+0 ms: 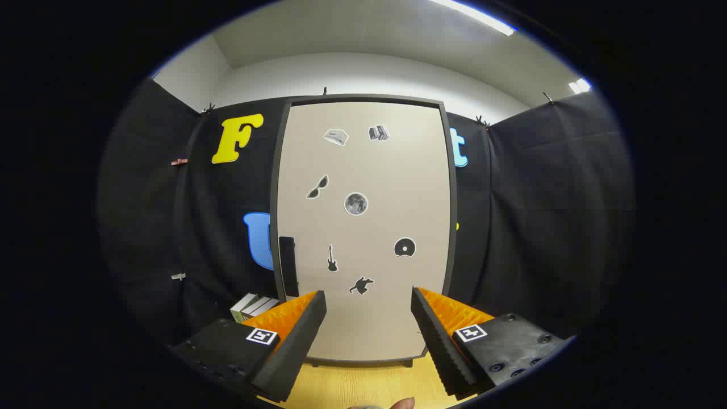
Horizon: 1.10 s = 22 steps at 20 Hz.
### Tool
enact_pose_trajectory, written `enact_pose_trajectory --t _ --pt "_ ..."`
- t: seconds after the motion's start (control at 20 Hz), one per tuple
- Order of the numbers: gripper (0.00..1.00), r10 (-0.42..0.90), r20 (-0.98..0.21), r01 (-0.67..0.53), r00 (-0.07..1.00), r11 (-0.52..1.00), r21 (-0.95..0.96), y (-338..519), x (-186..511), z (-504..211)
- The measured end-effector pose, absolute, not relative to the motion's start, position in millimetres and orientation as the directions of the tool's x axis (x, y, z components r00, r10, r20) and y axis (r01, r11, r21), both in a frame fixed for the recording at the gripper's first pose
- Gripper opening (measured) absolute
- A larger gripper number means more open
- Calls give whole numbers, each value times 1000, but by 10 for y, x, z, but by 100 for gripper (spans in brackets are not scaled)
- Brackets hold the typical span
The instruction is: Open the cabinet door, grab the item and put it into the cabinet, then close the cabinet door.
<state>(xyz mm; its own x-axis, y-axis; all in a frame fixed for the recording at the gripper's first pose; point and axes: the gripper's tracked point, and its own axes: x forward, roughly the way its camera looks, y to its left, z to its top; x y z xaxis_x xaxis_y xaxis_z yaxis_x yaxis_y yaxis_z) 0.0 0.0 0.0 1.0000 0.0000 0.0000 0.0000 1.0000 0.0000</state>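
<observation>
1. My claw [368,318] is released, its fingers spread wide with nothing between them, facing the cabinet door [363,227] from a short way back over the wooden counter [363,386].
2. The door looks closed, so I judge the first step, opening it, is not yet done. The dark handle [288,267] sits on the door's left edge, left of and beyond my left finger [295,341].
3. Risk: I am lined up on the middle of the door, not on the handle. If I go straight in, the fingers would bump the flat panel and catch nothing.
4. Risk: the handle is narrow and upright. A shallow or skewed grip could slip off as I pull, or let the door swing back.
5. The item I must put inside seems to be the small stack of boxes [253,307] lying on the counter left of the cabinet, just beyond my left finger. It is partly hidden, so I cannot tell its full shape.
6. Risk: swinging left toward the handle could knock the boxes, since they lie near its foot. The opening door might sweep them too, though I cannot tell its hinge side.
</observation>
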Motion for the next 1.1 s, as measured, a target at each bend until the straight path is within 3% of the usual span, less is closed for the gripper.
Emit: enact_pose_trajectory --t 1.1 --pt "97 37 6 -37 999 999 35 273 9 37"
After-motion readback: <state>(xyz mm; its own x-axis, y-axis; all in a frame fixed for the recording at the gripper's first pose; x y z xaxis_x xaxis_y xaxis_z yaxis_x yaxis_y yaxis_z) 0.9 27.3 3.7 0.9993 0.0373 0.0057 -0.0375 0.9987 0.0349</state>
